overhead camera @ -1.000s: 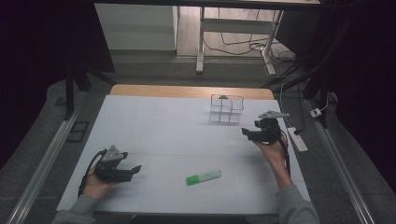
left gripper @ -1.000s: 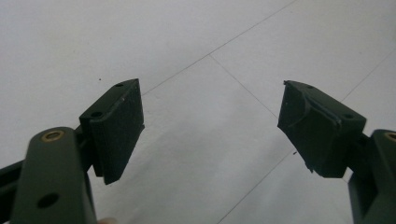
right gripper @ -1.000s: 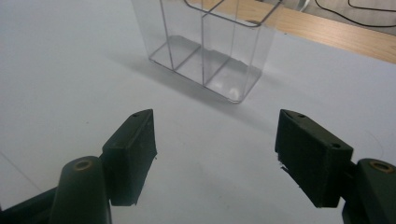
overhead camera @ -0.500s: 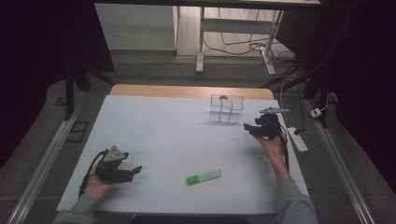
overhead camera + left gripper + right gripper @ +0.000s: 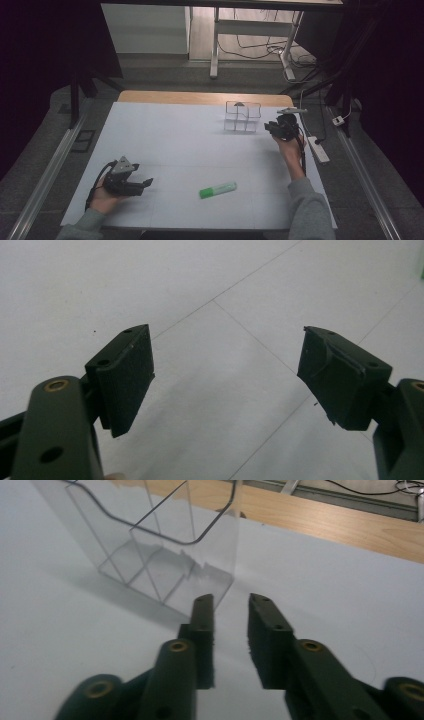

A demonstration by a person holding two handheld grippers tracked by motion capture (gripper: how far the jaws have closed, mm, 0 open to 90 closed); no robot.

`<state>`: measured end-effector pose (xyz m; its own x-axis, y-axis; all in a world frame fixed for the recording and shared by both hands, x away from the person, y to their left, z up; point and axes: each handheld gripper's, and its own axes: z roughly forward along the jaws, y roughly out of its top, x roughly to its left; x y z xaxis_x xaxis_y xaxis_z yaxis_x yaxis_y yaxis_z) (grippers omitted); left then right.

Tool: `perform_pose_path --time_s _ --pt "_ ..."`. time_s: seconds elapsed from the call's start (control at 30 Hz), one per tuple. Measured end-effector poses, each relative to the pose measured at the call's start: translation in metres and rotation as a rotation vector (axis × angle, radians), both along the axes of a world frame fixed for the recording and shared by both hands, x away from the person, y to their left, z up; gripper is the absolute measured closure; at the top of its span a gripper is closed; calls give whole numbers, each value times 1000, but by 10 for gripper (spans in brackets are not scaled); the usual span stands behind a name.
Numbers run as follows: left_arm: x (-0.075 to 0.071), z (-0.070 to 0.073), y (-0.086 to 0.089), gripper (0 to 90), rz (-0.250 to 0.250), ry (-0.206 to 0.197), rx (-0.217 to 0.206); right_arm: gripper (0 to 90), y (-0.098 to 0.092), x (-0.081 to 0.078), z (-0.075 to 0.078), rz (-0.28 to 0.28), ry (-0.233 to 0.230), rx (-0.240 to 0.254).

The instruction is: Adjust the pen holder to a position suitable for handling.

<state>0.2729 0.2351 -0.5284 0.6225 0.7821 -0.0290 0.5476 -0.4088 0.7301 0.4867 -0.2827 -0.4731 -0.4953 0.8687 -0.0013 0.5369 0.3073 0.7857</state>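
I take the clear organizer (image 5: pixel 243 118) at the far right of the white table (image 5: pixel 180 145) as my landmark; it stands upright with open compartments (image 5: pixel 165 555); my right gripper (image 5: pixel 275 128) sits just beside its right wall, tips aimed at that corner; its jaws have just been closing and now stand narrow, a slim gap between them, nothing clamped; in the right gripper view the near corner of the organizer rises just ahead of the tips (image 5: pixel 231 602), not touching as far as I can tell; my left gripper (image 5: pixel 142 184) rests well apart from the organizer, toward the near left; its jaws stand wide, with bare table between them (image 5: pixel 225 385); a green marker (image 5: pixel 218 190) lies flat nearer than the organizer, just right of the left gripper.
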Motion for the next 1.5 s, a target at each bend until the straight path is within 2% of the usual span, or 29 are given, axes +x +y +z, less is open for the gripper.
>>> perform_pose_path --time_s 0.17,0.5,0.63,0.77,1.5 --pt "1 -1 0 222 -2 8 5 890 1 10 1 -1 -6 17" --pt "1 -1 1 223 1 6 4 892 6 28 -4 3 13 51" --pt "1 -2 1 223 1 8 4 892 10 33 -8 23 9 4" --pt "1 -3 1 222 -1 10 8 891 10 37 -8 26 7 13" --pt "2 -4 2 221 -5 13 12 891 22 45 -14 52 19 44"
